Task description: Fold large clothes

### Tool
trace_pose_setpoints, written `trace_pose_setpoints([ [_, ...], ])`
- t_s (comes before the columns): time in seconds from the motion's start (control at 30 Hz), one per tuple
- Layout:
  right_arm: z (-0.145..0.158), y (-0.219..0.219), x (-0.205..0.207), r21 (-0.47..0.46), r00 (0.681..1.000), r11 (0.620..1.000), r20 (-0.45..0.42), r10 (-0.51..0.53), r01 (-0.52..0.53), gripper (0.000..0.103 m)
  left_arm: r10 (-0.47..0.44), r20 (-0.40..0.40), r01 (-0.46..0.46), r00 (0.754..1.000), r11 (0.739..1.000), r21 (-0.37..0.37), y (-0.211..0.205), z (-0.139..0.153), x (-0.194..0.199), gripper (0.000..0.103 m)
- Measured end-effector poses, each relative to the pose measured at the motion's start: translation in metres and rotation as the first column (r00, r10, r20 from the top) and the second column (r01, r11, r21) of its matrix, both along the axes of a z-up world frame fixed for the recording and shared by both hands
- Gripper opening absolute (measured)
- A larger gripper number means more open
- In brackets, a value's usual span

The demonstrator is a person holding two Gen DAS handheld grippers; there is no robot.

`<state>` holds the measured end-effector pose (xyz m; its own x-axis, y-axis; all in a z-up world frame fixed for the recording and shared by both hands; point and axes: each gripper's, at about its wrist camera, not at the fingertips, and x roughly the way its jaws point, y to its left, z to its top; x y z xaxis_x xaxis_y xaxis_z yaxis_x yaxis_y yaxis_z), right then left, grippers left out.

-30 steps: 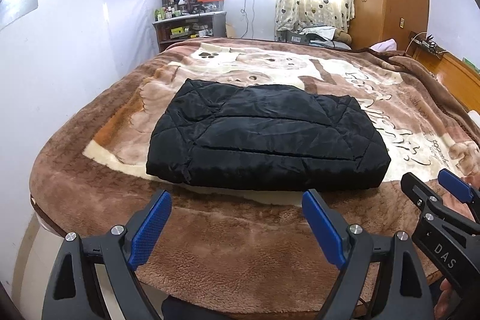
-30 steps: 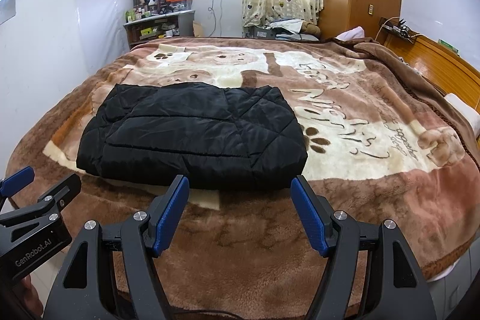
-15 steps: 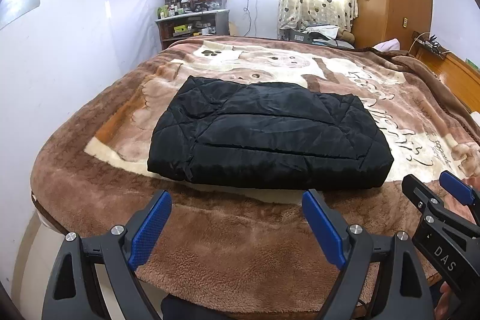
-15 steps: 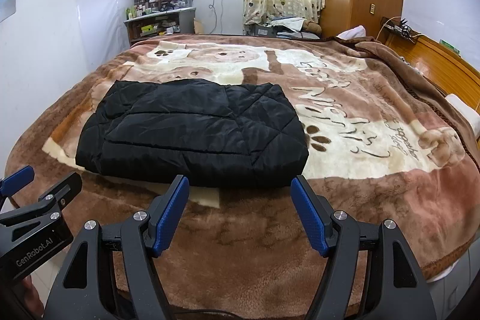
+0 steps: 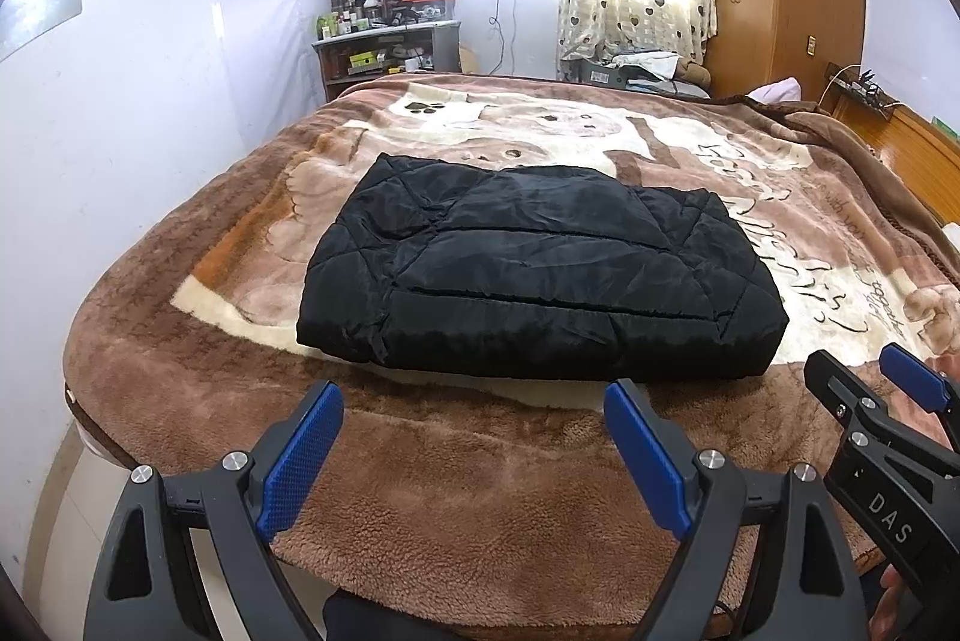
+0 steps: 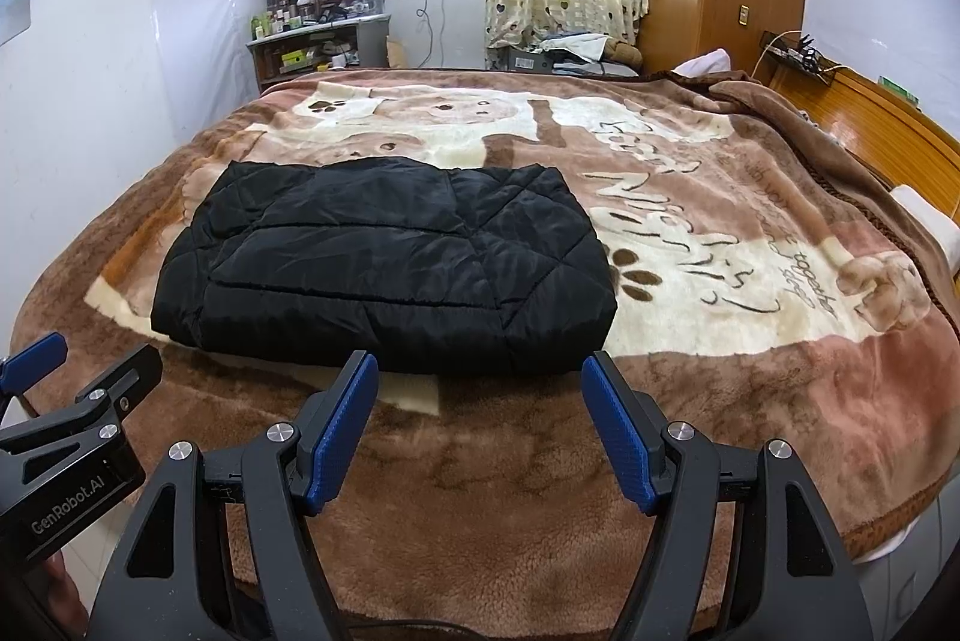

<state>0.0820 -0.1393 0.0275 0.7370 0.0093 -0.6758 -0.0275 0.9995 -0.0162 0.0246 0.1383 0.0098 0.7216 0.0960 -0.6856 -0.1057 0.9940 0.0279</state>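
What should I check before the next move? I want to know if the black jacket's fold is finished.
1. Black quilted jacket folded into a compact rectangle: ok.
2. Jacket lying flat on the brown blanket, away from the bed's edge: ok.
3. Left gripper jaws open, nothing between them: ok.
4. Right gripper jaws open, nothing between them: ok.
5. Both grippers short of the jacket, not touching it: ok.
6. Sleeves fully tucked in underneath: cannot tell.
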Motion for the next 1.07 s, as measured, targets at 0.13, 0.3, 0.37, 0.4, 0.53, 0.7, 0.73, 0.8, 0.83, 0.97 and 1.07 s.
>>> trace_pose_setpoints([
  [0.13, -0.0001, 0.0, 0.0002, -0.001, 1.0, 1.0, -0.001, 0.0, 0.0, 0.07, -0.001, 0.001, 0.001, 1.0, 1.0, 0.001, 0.0001, 0.0001, -0.0001, 0.089],
  [0.3, 0.0003, -0.0003, -0.0001, -0.001, 1.0, 1.0, -0.001, -0.001, 0.001, 0.07, 0.006, 0.003, -0.006, 1.0, 1.0, 0.0, 0.0026, 0.0005, -0.0002, 0.089],
  [0.37, -0.0002, 0.0003, -0.0001, -0.001, 1.0, 1.0, 0.001, 0.0, 0.0, 0.071, 0.006, 0.003, -0.006, 1.0, 1.0, -0.003, 0.0022, 0.001, -0.0005, 0.089],
  [0.4, -0.0006, 0.0007, -0.0005, -0.001, 1.0, 1.0, 0.002, -0.002, 0.002, 0.07, 0.009, 0.006, -0.009, 1.0, 1.0, -0.005, 0.0026, 0.0013, -0.0012, 0.089],
  [0.53, -0.0016, 0.0014, -0.0011, 0.0, 1.0, 1.0, 0.0, -0.004, 0.004, 0.07, 0.009, 0.009, -0.009, 1.0, 1.0, -0.003, 0.0002, 0.0022, -0.0011, 0.089],
  [0.7, -0.0019, 0.0017, -0.0012, 0.0, 1.0, 1.0, -0.001, -0.004, 0.004, 0.07, 0.006, 0.006, -0.006, 1.0, 1.0, -0.006, -0.0001, 0.0025, -0.0011, 0.089],
  [0.73, -0.002, 0.0014, -0.0014, 0.0, 1.0, 1.0, -0.001, -0.005, 0.005, 0.071, 0.005, 0.006, -0.005, 1.0, 1.0, -0.006, -0.0004, 0.0031, -0.0012, 0.089],
  [0.8, -0.0018, 0.0016, -0.0012, 0.002, 1.0, 1.0, -0.001, -0.005, 0.005, 0.071, 0.001, 0.007, -0.001, 1.0, 1.0, -0.007, -0.0001, 0.0017, -0.0015, 0.089],
  [0.83, -0.0017, 0.0015, -0.0012, 0.002, 1.0, 1.0, 0.0, -0.004, 0.004, 0.07, 0.001, 0.007, -0.001, 1.0, 1.0, -0.003, -0.0008, 0.002, -0.0018, 0.089],
  [0.97, -0.0032, 0.0024, -0.0027, 0.003, 1.0, 1.0, -0.002, -0.006, 0.006, 0.071, 0.002, 0.001, -0.002, 1.0, 1.0, -0.007, 0.0001, 0.0014, -0.0015, 0.089],
  [1.07, -0.0034, 0.0025, -0.0026, 0.002, 1.0, 1.0, -0.004, -0.006, 0.006, 0.071, -0.002, -0.001, 0.002, 1.0, 1.0, -0.004, 0.0009, 0.0004, -0.0005, 0.089],
])
